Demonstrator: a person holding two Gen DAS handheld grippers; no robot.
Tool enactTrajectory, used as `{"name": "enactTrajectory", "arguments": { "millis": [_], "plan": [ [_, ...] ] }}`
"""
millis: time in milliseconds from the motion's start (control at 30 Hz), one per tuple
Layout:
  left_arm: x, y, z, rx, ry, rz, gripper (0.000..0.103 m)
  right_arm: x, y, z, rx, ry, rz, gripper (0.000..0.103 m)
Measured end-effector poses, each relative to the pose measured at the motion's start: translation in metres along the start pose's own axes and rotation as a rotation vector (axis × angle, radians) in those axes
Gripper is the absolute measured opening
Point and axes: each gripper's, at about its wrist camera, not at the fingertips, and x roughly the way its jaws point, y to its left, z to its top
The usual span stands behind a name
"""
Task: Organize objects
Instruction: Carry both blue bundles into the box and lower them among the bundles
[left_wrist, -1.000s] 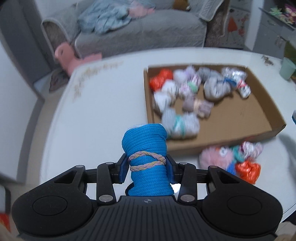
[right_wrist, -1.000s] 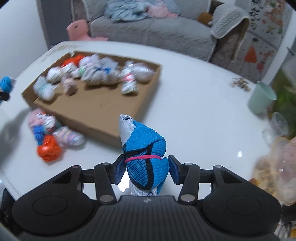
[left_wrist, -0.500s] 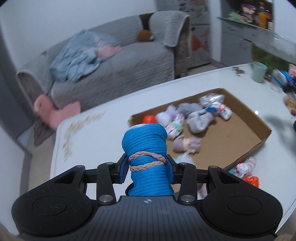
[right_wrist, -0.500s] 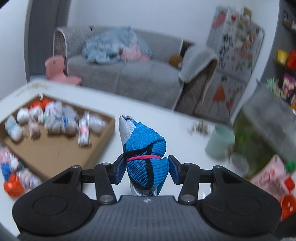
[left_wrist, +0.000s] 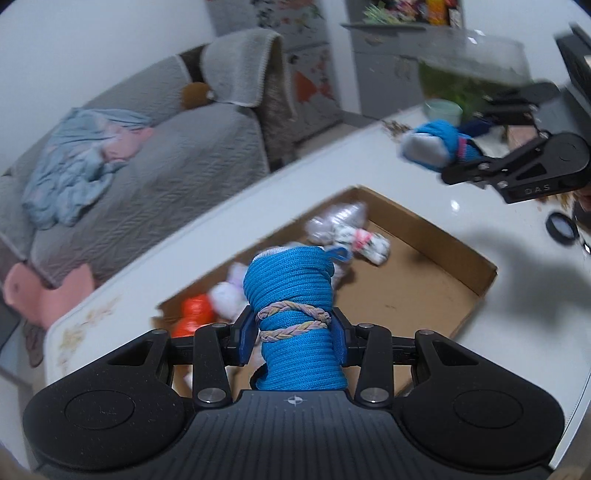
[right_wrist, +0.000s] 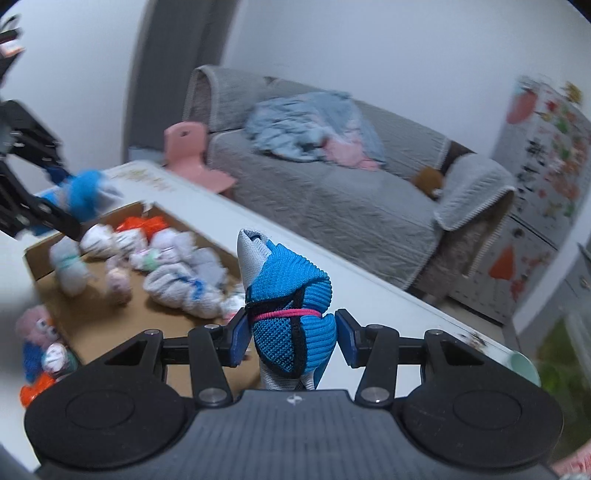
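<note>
My left gripper (left_wrist: 293, 334) is shut on a rolled blue sock bundle (left_wrist: 291, 295) tied with a braided pastel band, held above the cardboard box (left_wrist: 417, 291). My right gripper (right_wrist: 291, 336) is shut on a blue and grey sock bundle (right_wrist: 288, 295) tied with a pink band, above the box's near corner (right_wrist: 88, 317). Each gripper shows in the other's view: the right gripper (left_wrist: 465, 147) at upper right with its bundle, the left gripper (right_wrist: 62, 192) at far left. Several rolled sock bundles (right_wrist: 177, 284) lie in the box.
Loose sock bundles (right_wrist: 40, 347) lie on the white table (left_wrist: 332, 173) beside the box. A pale green cup (left_wrist: 443, 110) and a fish tank (left_wrist: 472, 62) stand at the table's far end. Behind the table are a grey sofa (right_wrist: 332, 192) and a pink stool (right_wrist: 192, 151).
Both grippers have swung and rolled with their bundles still held, so the views now tilt up toward the sofa. Each gripper has come into the other's view over the box.
</note>
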Motion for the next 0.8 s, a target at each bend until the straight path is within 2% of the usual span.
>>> {"name": "enactTrajectory", "arguments": {
  "millis": [167,333,567,800],
  "plan": [
    [0.028,-0.016,0.004,0.034,0.03,-0.07,0.047,0.011,0.018,0.002,-0.064,0.034,0.092,0.045],
    [0.05,-0.025,0.002,0.05,0.077,-0.089,0.047,0.027,0.028,0.0,-0.098,0.104,0.159,0.045],
    [0.074,-0.019,-0.01,0.029,0.147,-0.069,0.047,0.045,0.038,-0.006,-0.129,0.18,0.211,0.045],
    [0.085,-0.008,-0.014,-0.011,0.176,-0.001,0.047,0.065,0.037,-0.011,-0.13,0.224,0.227,0.045]
  ]
}}
